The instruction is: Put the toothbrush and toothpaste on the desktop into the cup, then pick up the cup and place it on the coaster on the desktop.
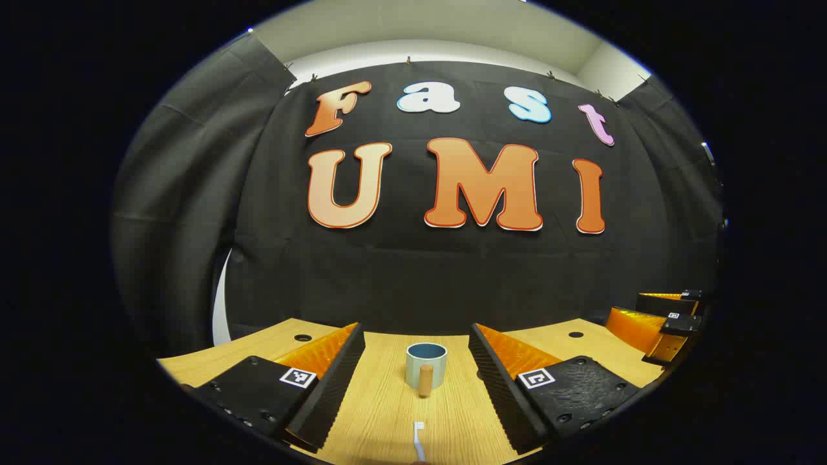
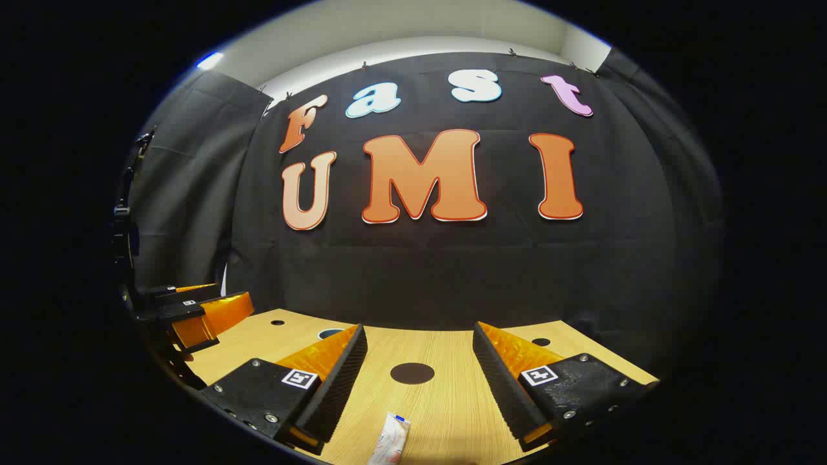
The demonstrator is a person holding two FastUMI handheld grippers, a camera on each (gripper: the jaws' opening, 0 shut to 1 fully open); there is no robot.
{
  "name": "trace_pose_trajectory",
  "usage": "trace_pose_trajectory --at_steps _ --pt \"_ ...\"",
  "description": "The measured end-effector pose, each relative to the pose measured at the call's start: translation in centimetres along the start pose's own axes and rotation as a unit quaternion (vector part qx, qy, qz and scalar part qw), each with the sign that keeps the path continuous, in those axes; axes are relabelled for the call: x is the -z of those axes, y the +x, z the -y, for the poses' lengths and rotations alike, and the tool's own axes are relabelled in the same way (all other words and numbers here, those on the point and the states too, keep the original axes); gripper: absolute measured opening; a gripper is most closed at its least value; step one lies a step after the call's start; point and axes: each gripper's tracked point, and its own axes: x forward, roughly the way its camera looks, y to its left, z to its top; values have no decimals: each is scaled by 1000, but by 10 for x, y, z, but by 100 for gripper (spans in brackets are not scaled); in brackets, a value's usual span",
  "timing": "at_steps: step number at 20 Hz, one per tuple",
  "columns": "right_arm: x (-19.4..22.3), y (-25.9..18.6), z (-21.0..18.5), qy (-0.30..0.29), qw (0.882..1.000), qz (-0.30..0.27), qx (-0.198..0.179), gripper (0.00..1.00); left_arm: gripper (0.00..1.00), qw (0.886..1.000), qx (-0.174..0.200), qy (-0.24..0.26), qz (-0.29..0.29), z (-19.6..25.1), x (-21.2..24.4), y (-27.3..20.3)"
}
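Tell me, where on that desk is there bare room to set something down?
Bare wood lies between the cup and the toothbrush, and between the coaster and the toothpaste. There's more beyond the coaster, toward the wall. It is tighter at the desk's near edge, where both pairs of open tongs sit.

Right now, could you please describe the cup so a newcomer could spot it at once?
On the wooden desktop, straight ahead between the left gripper's open fingers, stands the cup. It is a pale mug, blue inside, with a wooden handle, upright beyond the flat white toothbrush.
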Motion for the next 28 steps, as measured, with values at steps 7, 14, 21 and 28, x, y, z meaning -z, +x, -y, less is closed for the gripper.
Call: trace_pose_trajectory --at_steps 7,14,21,28 --pt "1 0 1 2 1000 -2 -1 99 97 1000 2 5 2 0 1 -2" --pt "5 0 0 0 1000 -7 -1 99 97 1000 2 6 -3 1 4 -1" --pt "13 0 0 0 1000 -14 -3 99 97 1000 4 9 -20 4 17 1" --pt "30 -1 -1 2 999 -35 -9 99 97 998 7 16 -52 7 36 1"
